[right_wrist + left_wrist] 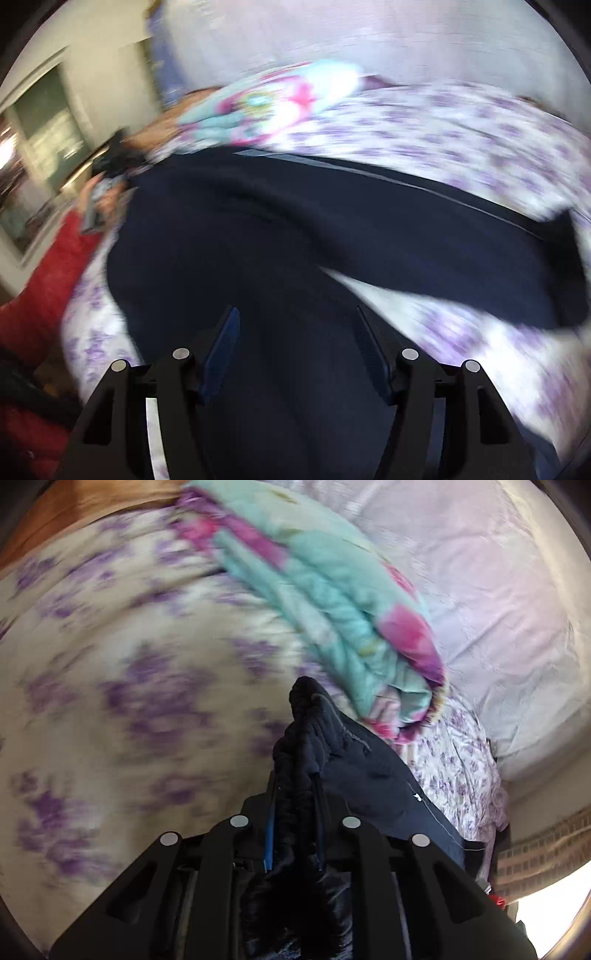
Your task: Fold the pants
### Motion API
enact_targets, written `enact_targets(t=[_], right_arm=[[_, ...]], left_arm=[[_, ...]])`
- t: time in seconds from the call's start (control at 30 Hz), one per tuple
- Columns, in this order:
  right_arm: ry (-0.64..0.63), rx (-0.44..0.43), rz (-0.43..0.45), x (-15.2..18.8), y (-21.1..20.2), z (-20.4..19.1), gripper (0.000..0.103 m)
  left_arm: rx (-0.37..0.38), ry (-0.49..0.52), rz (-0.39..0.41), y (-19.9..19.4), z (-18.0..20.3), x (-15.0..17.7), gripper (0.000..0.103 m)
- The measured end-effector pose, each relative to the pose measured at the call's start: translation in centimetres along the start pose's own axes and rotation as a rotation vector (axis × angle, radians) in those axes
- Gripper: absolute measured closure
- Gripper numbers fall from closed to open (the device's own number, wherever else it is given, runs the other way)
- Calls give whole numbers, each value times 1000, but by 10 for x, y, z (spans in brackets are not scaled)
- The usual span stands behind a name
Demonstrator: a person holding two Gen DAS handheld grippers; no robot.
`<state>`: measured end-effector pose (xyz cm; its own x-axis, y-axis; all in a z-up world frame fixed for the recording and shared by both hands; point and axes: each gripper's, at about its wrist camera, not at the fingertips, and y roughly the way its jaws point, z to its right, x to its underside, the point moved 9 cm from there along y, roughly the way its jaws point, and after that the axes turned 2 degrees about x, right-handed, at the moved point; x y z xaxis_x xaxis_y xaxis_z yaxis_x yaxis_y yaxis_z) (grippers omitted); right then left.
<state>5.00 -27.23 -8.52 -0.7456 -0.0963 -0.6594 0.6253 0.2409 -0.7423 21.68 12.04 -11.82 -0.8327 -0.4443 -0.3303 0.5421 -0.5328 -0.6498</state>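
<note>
The dark navy pants point(332, 229) lie spread across the purple-flowered bedsheet point(461, 125) in the right wrist view, with one leg running off to the right. My right gripper point(295, 314) is open just above the pants, its blue-padded fingers point(221, 347) wide apart with nothing between them. In the left wrist view my left gripper point(295, 786) is shut on the gathered black waistband point(306, 731) of the pants point(369, 775), which bunches up between the fingers and trails off to the right. Both views are motion-blurred.
A rolled turquoise and pink blanket point(332, 602) lies on the bed beyond the pants; it also shows in the right wrist view point(273, 99). A pale pillow point(498, 609) sits at the right. A red sleeve point(40, 288) is at the left edge.
</note>
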Motion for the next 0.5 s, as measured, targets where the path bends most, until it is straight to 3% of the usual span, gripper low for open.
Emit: enact_targets(t=[0.03,0.07,0.17,0.2,0.27,0.33,0.43,0.5], right_arm=[[39,57,7,7,-8,19,36],[93,125,19,17,-21,44,36],[316,194,82,53,-66,100,36],[407,172,108,68,-79,113,36],[573,128,142,107,-106,135,36],[688,122,152,141,-120,147,36],[821,46,186,173,-135,152,36],[889,-63,208,186,-145,138,36]], left_arm=[[18,-29,-23,-1,-8,1,84],[28,-68,-80,8,-13,5,70],[44,-101,-140,4,-17,19,60],[52,-79,-142,-5,-12,27,56],[53,11,-107,-33,1,43,38],[43,63,-74,-67,1,64,30],[26,48,-47,-118,-19,105,30],[46,14,-61,-140,-33,128,30]])
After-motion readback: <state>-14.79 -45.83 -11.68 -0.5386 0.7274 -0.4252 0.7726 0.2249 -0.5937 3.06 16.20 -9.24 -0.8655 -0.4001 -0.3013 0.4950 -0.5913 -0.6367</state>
